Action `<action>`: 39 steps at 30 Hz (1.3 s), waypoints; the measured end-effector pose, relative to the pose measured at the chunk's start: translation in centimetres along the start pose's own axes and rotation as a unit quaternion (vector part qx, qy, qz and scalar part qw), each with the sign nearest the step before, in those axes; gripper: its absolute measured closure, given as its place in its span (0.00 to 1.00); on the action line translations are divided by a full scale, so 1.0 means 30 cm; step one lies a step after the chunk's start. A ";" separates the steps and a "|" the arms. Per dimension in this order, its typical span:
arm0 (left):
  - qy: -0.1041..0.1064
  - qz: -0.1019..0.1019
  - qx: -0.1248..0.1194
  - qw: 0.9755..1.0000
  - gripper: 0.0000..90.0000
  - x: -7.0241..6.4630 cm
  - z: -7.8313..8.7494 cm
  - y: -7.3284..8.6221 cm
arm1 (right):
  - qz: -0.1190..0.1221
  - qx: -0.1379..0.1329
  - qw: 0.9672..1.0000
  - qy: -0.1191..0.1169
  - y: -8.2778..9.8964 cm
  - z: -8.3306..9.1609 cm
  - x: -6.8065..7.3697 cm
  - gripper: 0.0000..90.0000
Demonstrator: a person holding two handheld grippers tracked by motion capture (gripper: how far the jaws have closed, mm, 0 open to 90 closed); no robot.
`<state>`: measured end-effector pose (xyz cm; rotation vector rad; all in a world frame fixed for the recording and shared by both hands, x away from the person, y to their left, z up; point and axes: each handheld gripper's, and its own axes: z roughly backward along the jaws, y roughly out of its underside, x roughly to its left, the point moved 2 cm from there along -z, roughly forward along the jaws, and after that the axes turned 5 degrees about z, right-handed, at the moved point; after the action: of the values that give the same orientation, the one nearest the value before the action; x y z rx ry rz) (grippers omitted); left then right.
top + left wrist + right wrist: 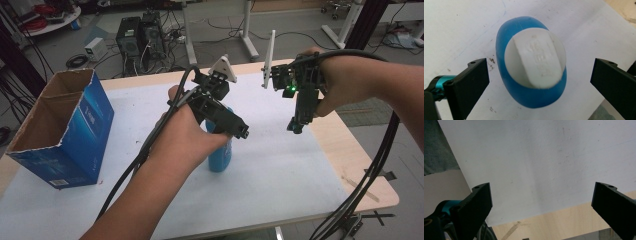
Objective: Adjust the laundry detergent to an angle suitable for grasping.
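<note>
A blue bottle [220, 156] with a white flip cap stands upright on the white sheet [280, 165] near the table's middle. My left gripper [234, 131] hovers just above it, pointing down. In the left gripper view I look straight down on the bottle [524, 96] and its white cap [535, 57]; my left gripper [539, 75] is open, one jaw on each side of the bottle, neither touching it. My right gripper [296, 124] is held in the air to the right of the bottle. It stands open [541, 197] over bare sheet, nothing between its jaws.
An open blue cardboard box [65, 130] stands at the table's left edge. The white sheet [536, 157] covers most of the wooden table [367, 185], whose bare wood runs along the right side. Cables trail from both grippers.
</note>
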<state>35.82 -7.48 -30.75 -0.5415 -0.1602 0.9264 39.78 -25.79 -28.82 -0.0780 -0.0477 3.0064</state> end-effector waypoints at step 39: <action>-0.041 0.010 0.021 0.999 0.10 0.022 -0.089 -0.030 | 0.001 0.004 1.000 0.001 -0.003 -0.014 -0.014 0.02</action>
<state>37.81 -8.37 -32.65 -0.4669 -0.2084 0.9688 40.22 -25.76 -29.22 -0.0816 -0.0365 3.0073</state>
